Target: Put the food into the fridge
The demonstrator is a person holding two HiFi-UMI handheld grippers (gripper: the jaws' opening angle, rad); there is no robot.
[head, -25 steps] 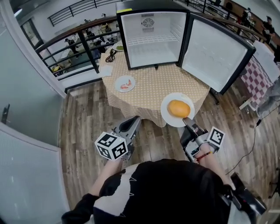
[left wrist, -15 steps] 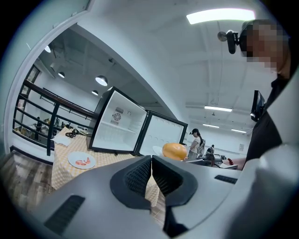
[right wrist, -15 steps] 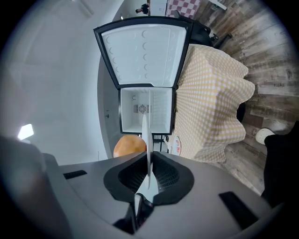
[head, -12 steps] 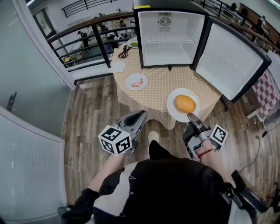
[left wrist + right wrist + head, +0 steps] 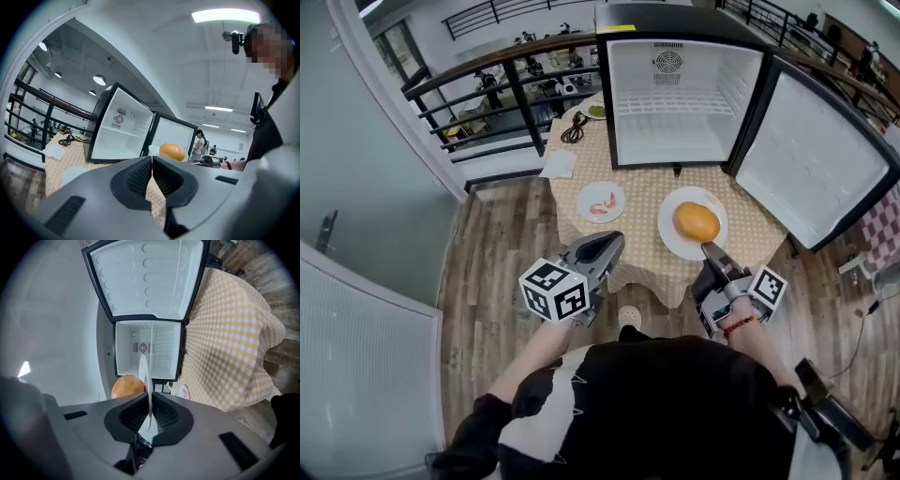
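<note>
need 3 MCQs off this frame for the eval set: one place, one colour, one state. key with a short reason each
1. Where is the small plate with the pink food?
A) on the table, in front of the fridge
B) inside the fridge
C) on top of the fridge

2. What colour is the round food on the large plate?
A) green
B) orange
C) purple

3. What state is the right tool in?
A) open, clear of everything
B) shut and empty
C) shut on the large plate's rim

Key:
1 A, the head view shows it on the checked cloth short of the open fridge.
2 B, it reads orange in every view.
3 C, the right gripper view shows the white rim pinched between the pads.
</note>
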